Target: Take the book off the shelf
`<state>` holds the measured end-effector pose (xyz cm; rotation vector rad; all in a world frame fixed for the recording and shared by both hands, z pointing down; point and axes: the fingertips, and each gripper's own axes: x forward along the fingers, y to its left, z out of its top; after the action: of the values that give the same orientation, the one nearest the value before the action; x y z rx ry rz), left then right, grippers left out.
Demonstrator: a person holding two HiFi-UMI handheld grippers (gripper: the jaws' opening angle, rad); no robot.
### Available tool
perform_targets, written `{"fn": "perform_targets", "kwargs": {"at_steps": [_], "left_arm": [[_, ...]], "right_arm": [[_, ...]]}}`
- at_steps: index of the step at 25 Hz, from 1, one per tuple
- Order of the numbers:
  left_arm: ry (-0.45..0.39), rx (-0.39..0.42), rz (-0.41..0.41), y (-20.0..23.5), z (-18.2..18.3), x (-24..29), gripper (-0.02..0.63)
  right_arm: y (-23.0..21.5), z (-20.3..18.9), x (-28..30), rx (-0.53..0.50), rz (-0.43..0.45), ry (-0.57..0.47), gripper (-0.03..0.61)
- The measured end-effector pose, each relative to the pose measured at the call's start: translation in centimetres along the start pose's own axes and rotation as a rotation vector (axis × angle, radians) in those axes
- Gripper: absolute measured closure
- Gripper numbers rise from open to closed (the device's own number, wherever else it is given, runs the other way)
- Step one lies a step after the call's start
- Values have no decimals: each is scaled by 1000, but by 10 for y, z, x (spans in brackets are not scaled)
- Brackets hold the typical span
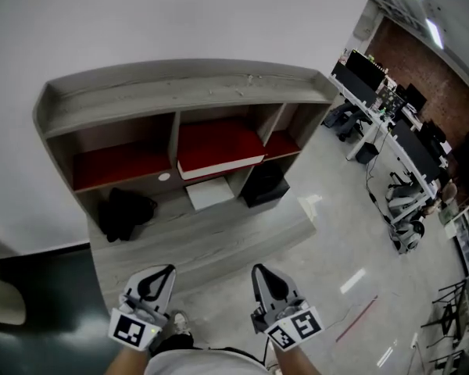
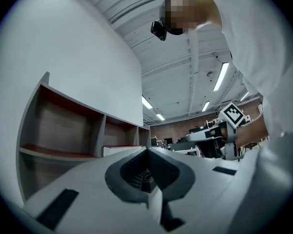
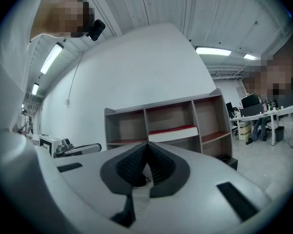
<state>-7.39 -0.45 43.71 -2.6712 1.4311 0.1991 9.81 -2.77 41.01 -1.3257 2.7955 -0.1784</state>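
A book (image 1: pixel 219 148) with a red cover and white page edges lies flat in the middle upper compartment of the grey wooden shelf unit (image 1: pixel 180 84). It also shows in the right gripper view as the book (image 3: pixel 173 132), and in the left gripper view as a pale edge of the book (image 2: pixel 118 150). Both grippers hang low in front of the shelf, well short of it. My left gripper (image 1: pixel 167 271) has its jaws together with nothing between them, tips meeting (image 2: pixel 147 149). My right gripper (image 1: pixel 259 271) is likewise shut and empty (image 3: pixel 147 144).
On the lower shelf lie a black bundle (image 1: pixel 125 213), a white box (image 1: pixel 211 194) and a black box (image 1: pixel 264 184). The shelf's base board (image 1: pixel 219 241) juts toward me. Desks with monitors (image 1: pixel 391 108) and chairs stand at the right.
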Motion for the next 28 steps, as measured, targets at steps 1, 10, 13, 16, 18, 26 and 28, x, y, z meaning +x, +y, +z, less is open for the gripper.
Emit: {"fn": "perform_targets", "kwargs": {"at_steps": [1,10,13,16,18,26,28], "left_arm": [[7,-17,-5,8,-4,4,597],[3,-59,-24,48,-19,32,597],[0,-51,-19,52,-18,43,597],[9,-31,-10,53,-17,55,597],[23,-14,7,55,-18,63,597],[33,30,82,63,-10,99,597],[39,26,104,66,-12,101,598]], "right_arm": [[0,1,9,2,-4,3,555],[-9,-1,54,10,-22,40,555],[-19,1,65,18,-12,30,555],[-31,4,75,33,8,17,555],[-41,4,82,48,27,6,555],[-82,2,113,76,100,27,555],[-85,1,121,77,117,33,555]]}}
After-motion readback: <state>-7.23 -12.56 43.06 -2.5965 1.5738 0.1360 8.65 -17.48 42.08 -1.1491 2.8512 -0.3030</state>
